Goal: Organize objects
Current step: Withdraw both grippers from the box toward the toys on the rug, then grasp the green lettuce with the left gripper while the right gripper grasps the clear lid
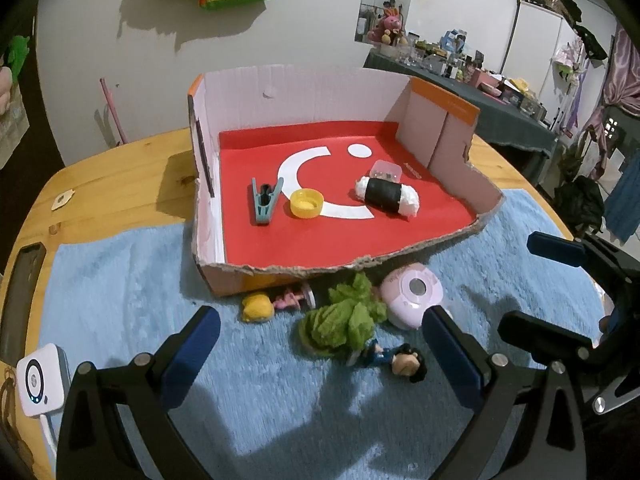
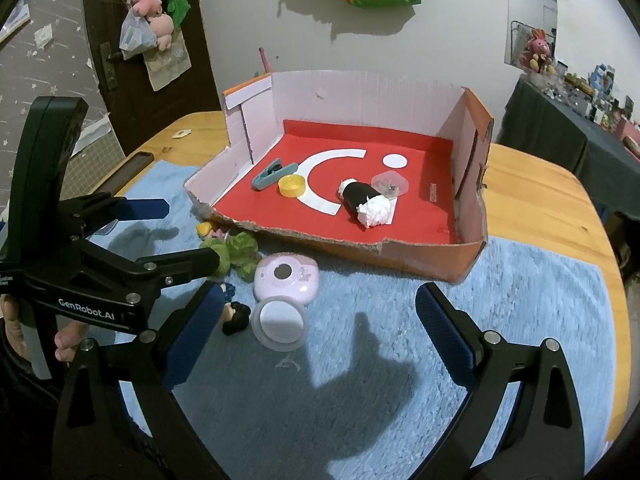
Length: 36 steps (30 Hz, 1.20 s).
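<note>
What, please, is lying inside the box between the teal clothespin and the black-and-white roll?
A yellow bottle cap lies open side up between the clothespin and the roll, on the box's red floor; both wrist views show it.

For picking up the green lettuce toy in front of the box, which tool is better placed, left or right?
Left, probably. The left tool is open, and the lettuce toy lies between its fingers, just ahead. The right tool is open too, but the lettuce sits off to its left, beyond the pink compact.
</note>
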Each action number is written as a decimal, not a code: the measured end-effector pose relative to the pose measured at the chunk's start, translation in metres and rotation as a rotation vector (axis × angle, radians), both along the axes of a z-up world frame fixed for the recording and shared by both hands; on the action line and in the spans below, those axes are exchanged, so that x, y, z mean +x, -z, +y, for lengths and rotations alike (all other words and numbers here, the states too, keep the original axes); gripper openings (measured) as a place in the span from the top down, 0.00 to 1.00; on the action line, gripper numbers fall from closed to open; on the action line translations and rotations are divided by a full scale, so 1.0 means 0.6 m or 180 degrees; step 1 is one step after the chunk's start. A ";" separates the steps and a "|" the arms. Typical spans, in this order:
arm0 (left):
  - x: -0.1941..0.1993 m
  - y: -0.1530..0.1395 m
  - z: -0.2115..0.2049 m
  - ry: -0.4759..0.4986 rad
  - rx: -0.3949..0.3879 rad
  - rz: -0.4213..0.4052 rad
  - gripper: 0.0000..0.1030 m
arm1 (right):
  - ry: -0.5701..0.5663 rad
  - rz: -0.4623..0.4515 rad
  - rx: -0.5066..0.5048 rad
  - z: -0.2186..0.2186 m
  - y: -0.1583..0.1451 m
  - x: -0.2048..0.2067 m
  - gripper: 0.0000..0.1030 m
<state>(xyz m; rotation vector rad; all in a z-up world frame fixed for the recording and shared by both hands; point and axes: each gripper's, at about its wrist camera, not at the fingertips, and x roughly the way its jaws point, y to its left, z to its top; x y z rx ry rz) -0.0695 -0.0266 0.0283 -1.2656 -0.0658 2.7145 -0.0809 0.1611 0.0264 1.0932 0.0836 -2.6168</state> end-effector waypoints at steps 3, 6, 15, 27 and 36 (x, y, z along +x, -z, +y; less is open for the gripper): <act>0.005 0.005 -0.001 -0.0005 0.0013 -0.0014 0.00 | 0.0004 -0.0009 0.0012 -0.001 0.003 0.003 0.05; 0.009 0.010 0.000 0.0010 0.0034 -0.0033 0.00 | 0.0003 -0.0026 0.0024 -0.002 0.008 0.007 0.05; 0.017 0.020 0.001 0.0022 0.0019 -0.0031 0.03 | 0.0004 -0.0102 0.0051 -0.006 0.029 0.014 0.05; 0.005 0.040 -0.004 0.0069 0.0098 -0.0168 0.32 | 0.0031 -0.0148 0.0093 -0.010 0.058 0.011 0.22; -0.005 0.044 -0.003 0.0119 0.0182 -0.0193 0.43 | 0.0004 -0.0225 0.0019 -0.018 0.074 0.001 0.37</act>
